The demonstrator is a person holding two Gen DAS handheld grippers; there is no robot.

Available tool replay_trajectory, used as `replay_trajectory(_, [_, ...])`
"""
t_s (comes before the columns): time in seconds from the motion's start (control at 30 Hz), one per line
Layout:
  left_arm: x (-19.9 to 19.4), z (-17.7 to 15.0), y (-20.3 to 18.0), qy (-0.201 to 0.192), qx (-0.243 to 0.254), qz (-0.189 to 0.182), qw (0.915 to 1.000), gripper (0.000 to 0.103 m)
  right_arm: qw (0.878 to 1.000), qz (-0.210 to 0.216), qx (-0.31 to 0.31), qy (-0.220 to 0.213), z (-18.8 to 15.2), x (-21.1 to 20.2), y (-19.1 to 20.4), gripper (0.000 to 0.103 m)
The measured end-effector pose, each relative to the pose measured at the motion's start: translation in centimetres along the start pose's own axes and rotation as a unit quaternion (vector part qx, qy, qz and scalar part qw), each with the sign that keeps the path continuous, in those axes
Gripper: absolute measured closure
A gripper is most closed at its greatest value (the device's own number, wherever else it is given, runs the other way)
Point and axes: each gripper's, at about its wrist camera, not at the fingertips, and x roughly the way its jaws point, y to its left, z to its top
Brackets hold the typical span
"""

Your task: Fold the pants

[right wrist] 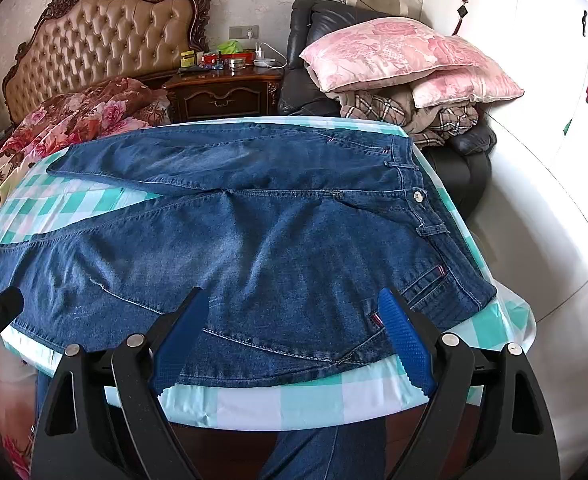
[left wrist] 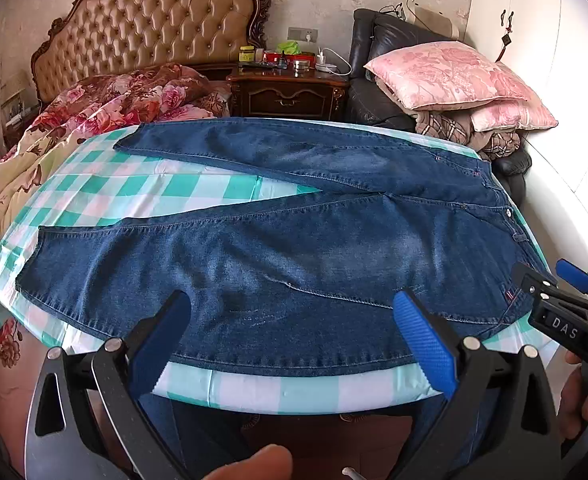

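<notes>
Denim pants [left wrist: 294, 248] lay flat, legs splayed on checked cloth [left wrist: 294, 392]; we held left gripper [left wrist: 294, 344] and right gripper [right wrist: 294, 344] agape, empty; best pinch near edge evenly.

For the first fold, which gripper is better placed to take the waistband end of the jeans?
Right. The right gripper hangs open over the pocket beside the waistband; the left gripper sits nearer the middle of the near leg.

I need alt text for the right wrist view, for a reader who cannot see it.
Blue jeans lie flat and unfolded on a green-and-white checked table, legs to the left, waistband to the right. The right gripper hovers over the near edge, jaws open and empty. Behind are a bed and pink pillows.
</notes>
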Motion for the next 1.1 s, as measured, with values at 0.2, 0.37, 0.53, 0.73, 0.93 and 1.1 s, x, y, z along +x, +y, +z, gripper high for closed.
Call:
replay_trajectory(0.2, [-0.12, 0.0, -0.08, 0.001, 0.0, -0.002, 1.0, 0.002, 1.0, 0.001, 0.0, 0.0, 0.05, 0.0, -0.07, 0.02])
replay_trajectory(0.37, [-0.16, 0.02, -0.18, 0.001, 0.0, -0.002, 1.0, 0.002, 1.0, 0.001, 0.0, 0.0, 0.03, -0.05, -0.09, 0.02])
replay_trajectory(0.53, [-0.21, -0.01, -0.11, 0.001, -0.001, -0.003, 1.0, 0.002, 1.0, 0.001, -0.001, 0.001, 0.05, -0.07, -0.08, 0.02])
replay_trajectory(0.73, [-0.19, -0.09, -0.02, 0.002, -0.002, -0.004, 1.0, 0.002, 1.0, 0.001, -0.001, 0.001, -0.03, -0.07, -0.07, 0.02])
replay_trajectory(0.93, [-0.13, -0.24, 0.12, 0.004, -0.004, -0.005, 1.0, 0.002, 1.0, 0.001, -0.001, 0.001, -0.03, -0.02, -0.04, 0.02])
replay_trajectory(1.1, [0.07, -0.3, 0.14, 0.005, -0.005, -0.007, 1.0, 0.002, 1.0, 0.001, -0.002, 0.002, -0.19, -0.12, -0.03, 0.02])
